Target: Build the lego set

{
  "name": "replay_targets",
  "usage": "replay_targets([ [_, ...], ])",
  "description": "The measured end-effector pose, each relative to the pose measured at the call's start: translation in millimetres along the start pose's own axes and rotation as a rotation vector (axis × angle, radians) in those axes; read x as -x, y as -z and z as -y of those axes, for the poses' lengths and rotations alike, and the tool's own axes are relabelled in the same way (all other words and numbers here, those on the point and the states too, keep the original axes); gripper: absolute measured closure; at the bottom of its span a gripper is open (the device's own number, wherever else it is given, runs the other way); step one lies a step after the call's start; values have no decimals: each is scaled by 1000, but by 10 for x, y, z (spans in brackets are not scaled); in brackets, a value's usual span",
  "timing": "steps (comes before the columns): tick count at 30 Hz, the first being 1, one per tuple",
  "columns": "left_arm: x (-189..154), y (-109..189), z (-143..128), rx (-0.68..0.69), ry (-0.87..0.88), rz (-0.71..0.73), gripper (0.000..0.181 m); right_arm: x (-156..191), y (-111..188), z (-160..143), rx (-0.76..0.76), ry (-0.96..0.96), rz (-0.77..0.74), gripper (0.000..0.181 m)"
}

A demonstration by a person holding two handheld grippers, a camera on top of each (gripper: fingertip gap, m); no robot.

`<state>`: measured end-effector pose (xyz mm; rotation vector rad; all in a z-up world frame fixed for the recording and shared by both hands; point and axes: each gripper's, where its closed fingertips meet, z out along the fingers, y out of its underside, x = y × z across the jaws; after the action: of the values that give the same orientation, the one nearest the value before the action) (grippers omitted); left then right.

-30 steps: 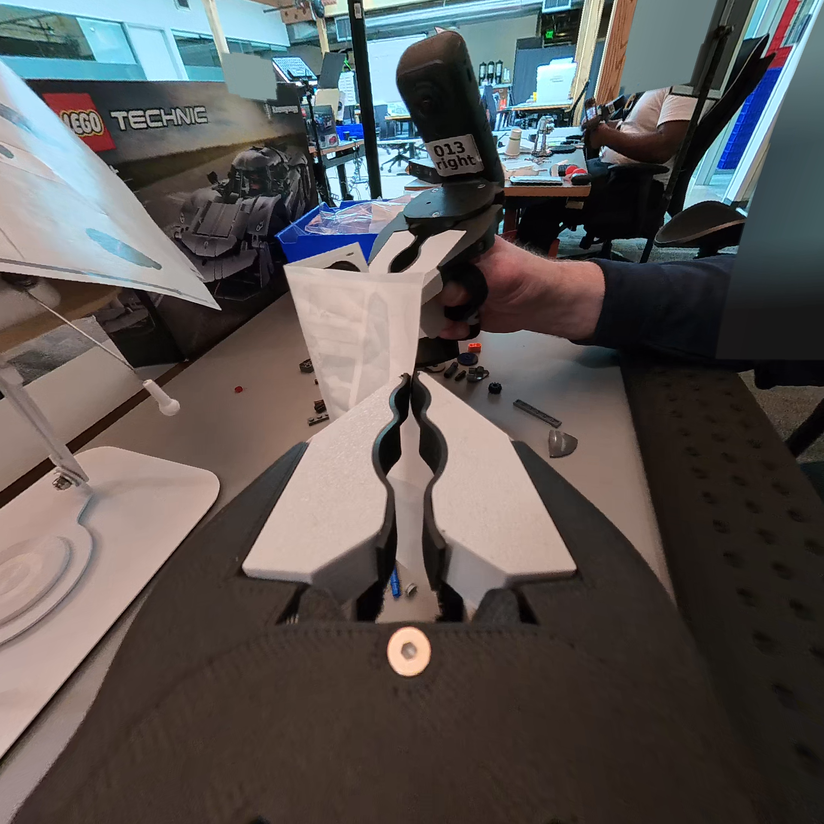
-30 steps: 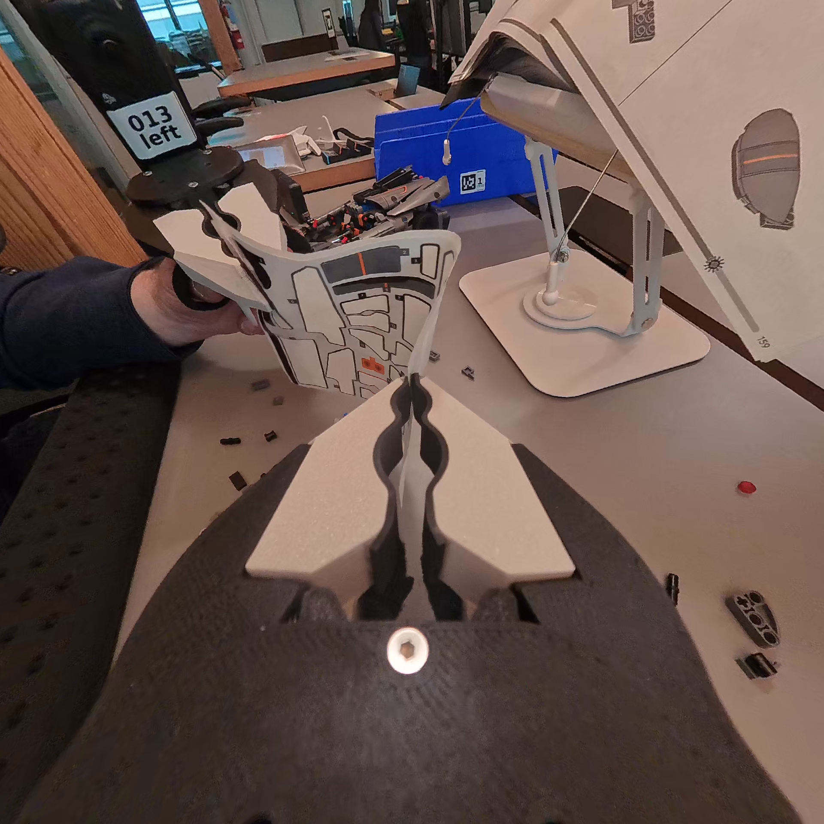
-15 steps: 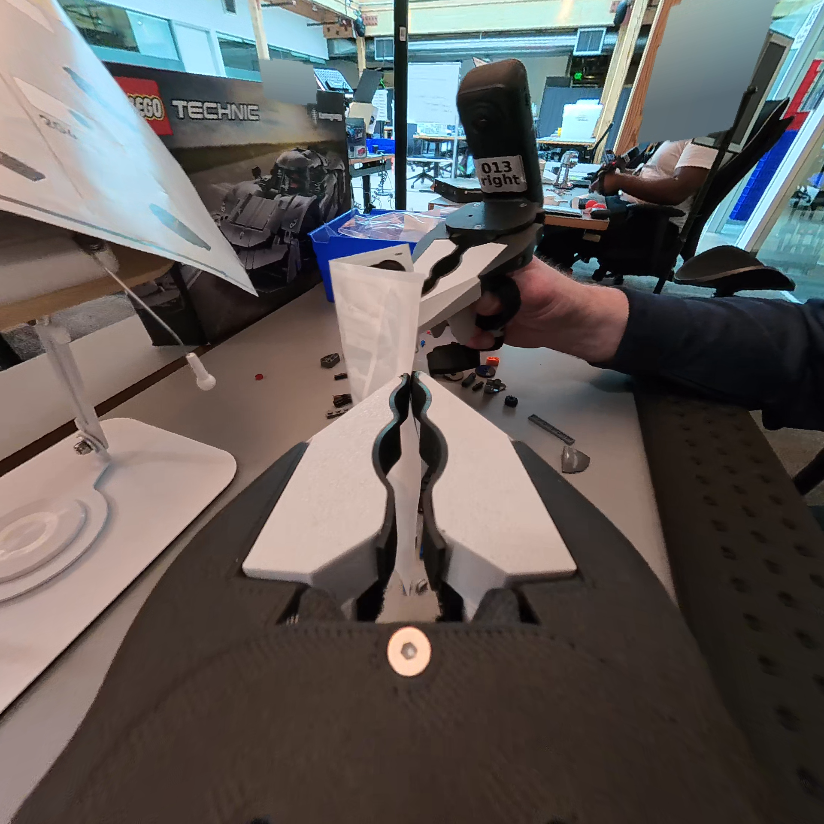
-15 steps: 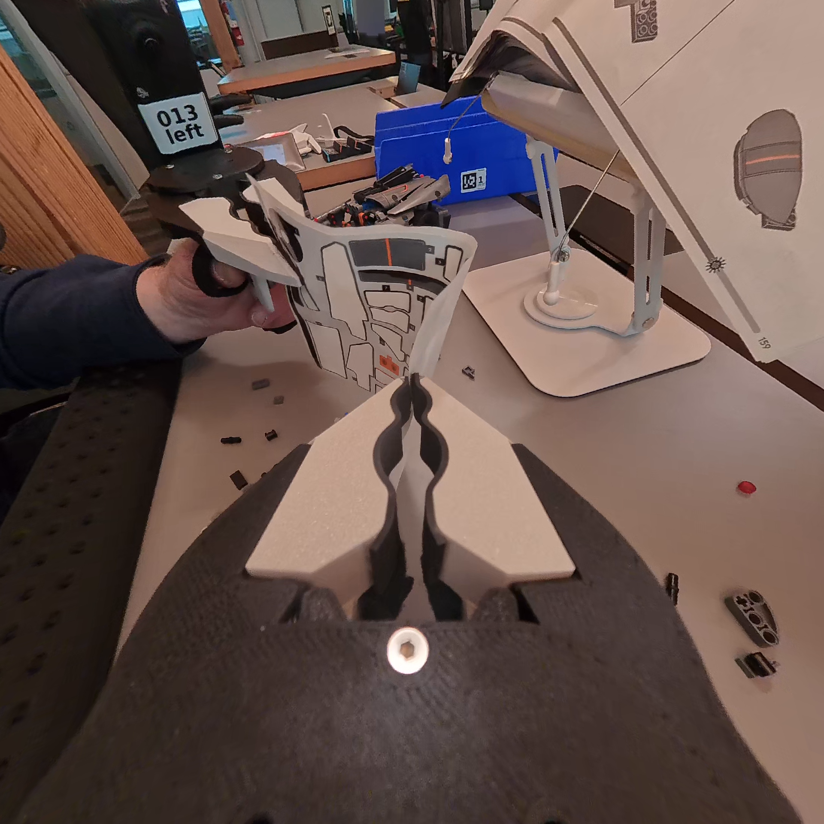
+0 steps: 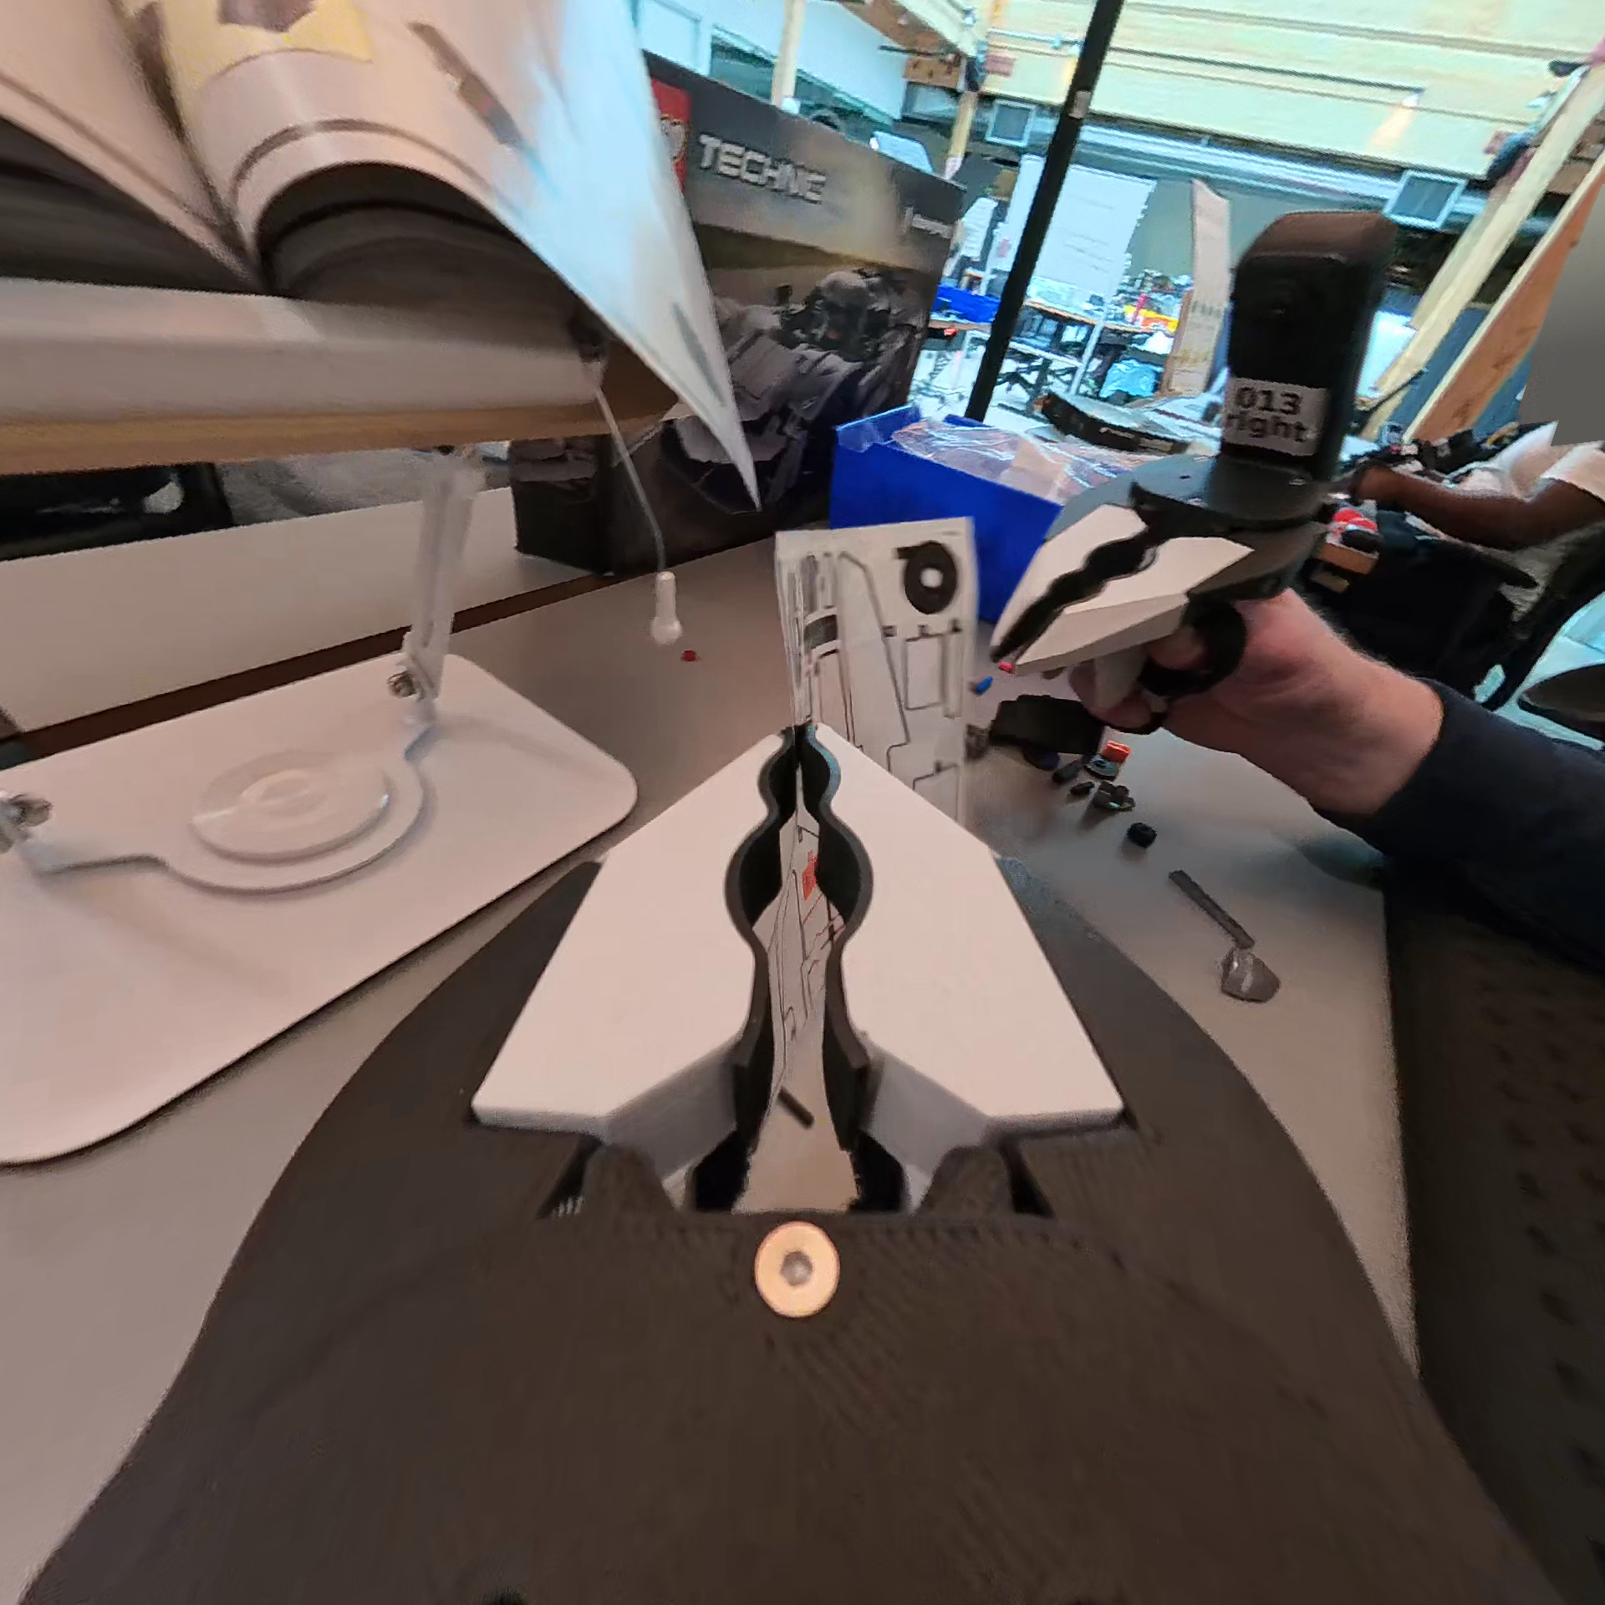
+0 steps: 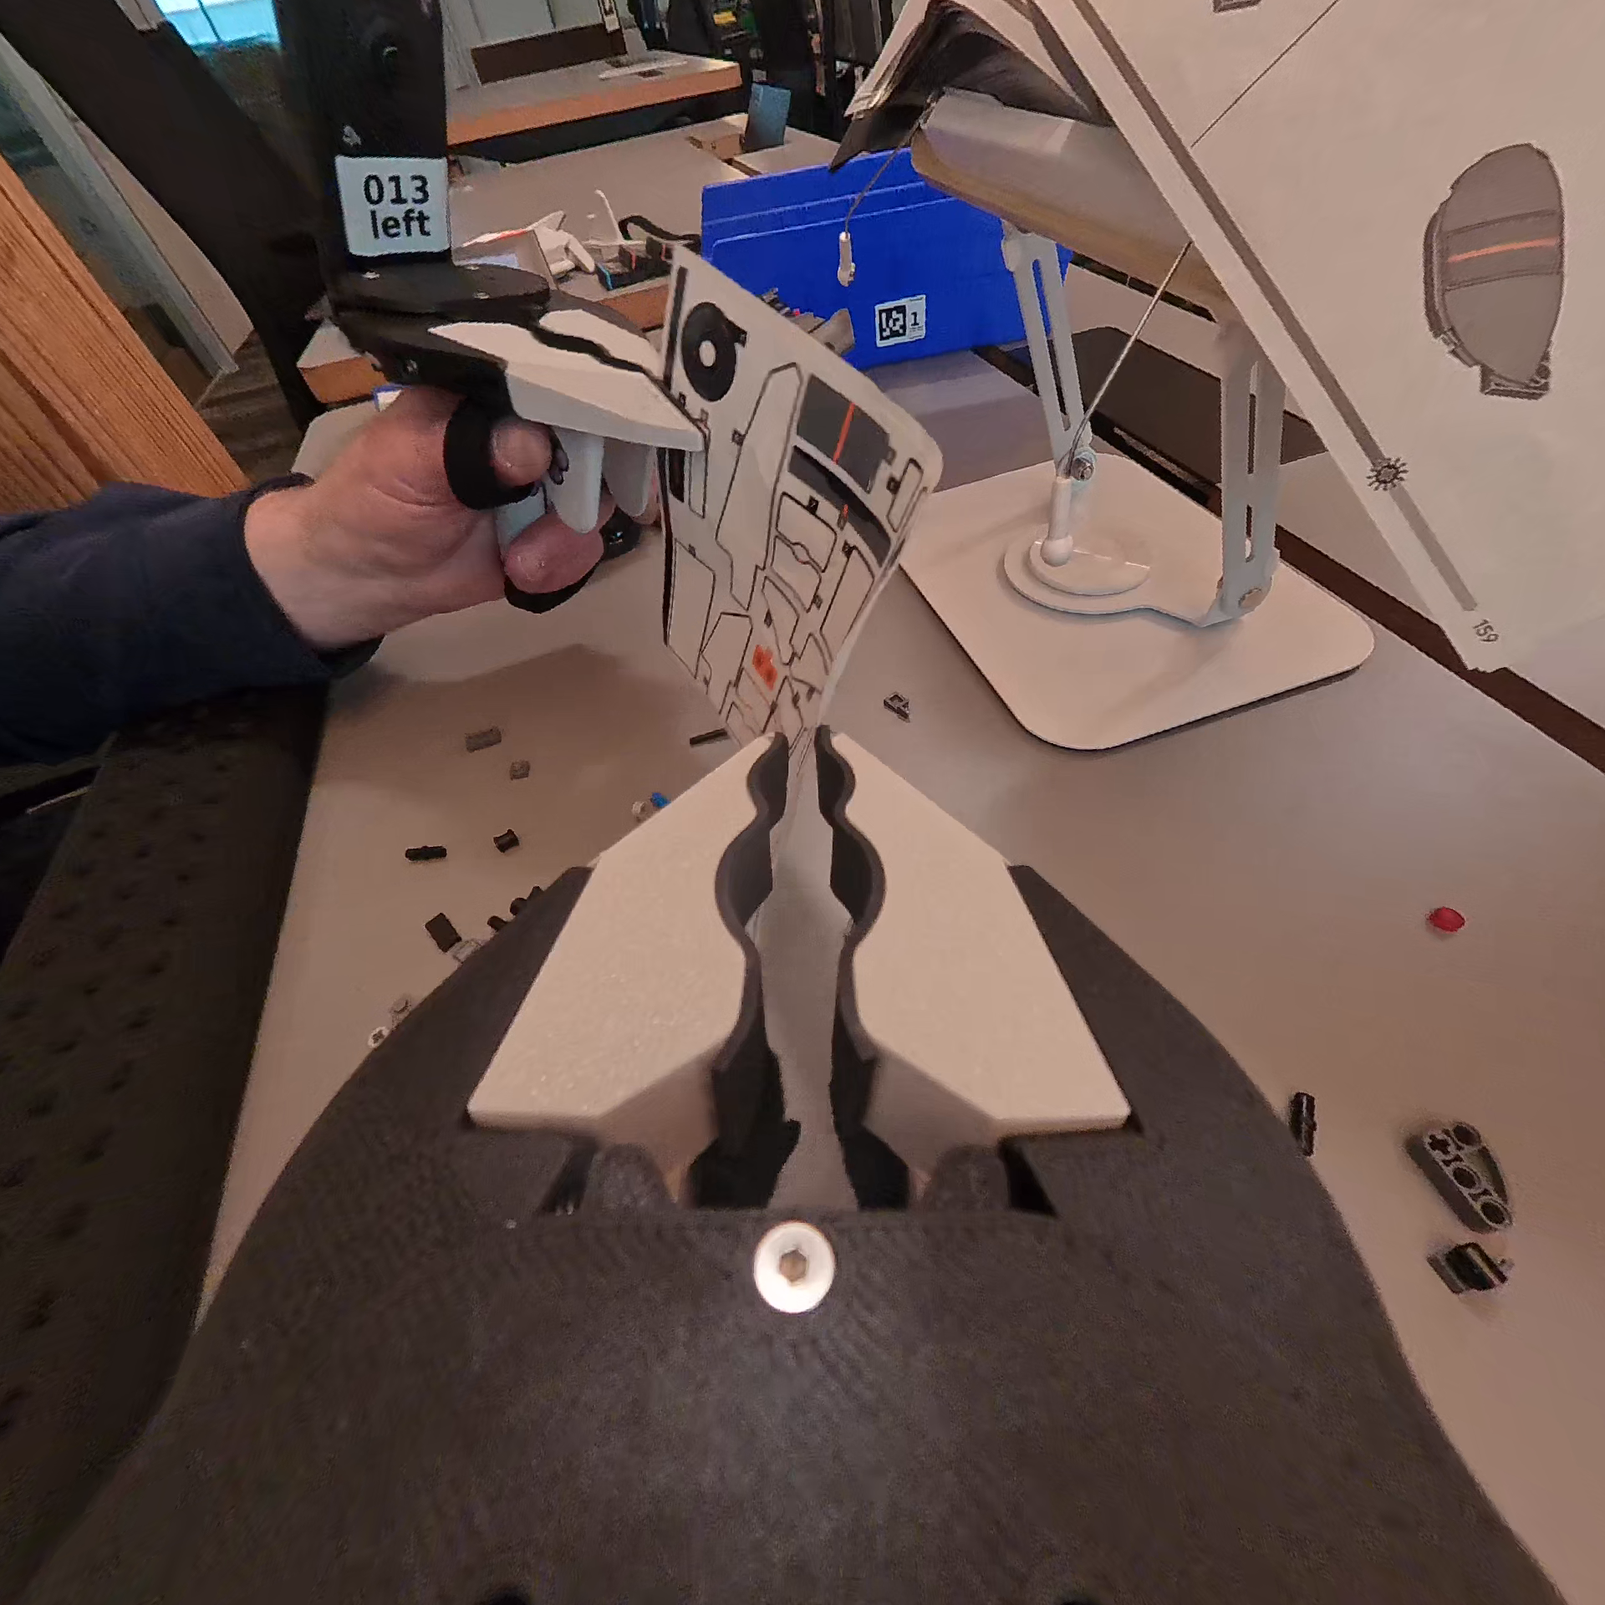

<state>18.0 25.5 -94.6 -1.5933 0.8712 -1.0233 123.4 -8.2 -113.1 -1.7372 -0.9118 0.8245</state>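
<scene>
A white sticker sheet (image 5: 877, 643) with black outlines and orange marks stands upright above the grey table. My left gripper (image 5: 799, 738) is shut on its edge, and the sheet runs back between the jaws. In the right wrist view the sheet (image 6: 782, 521) hangs from the left gripper (image 6: 673, 395), held by a hand. My right gripper (image 6: 803, 743) is a little open, with the sheet's lower corner just at its tips. In the left wrist view the right gripper (image 5: 1003, 656) sits just right of the sheet, apart from it.
A white book stand (image 5: 260, 868) holds an open instruction booklet (image 6: 1303, 217) to one side. A blue bin (image 5: 912, 521) and the set's box (image 5: 825, 304) stand behind. Small loose parts (image 5: 1103, 773) (image 6: 1459, 1172) lie scattered. A black perforated mat (image 6: 130, 955) lines the table's near edge. Across from one pair of fingers to the other is roughly 12 centimetres.
My right gripper has opened slightly and let the sheet go. My left gripper has carried the sheet up and toward the book stand, turning its printed side more into view.
</scene>
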Motion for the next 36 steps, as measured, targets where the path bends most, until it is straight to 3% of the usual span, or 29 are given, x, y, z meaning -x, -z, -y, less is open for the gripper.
replay_targets([
  [10,268,67,-95,39,51,64,181,1,8,-5,8,11,-6,178],
  [36,330,73,-120,44,57,71,181,-31,26,-12,19,25,-34,176],
])
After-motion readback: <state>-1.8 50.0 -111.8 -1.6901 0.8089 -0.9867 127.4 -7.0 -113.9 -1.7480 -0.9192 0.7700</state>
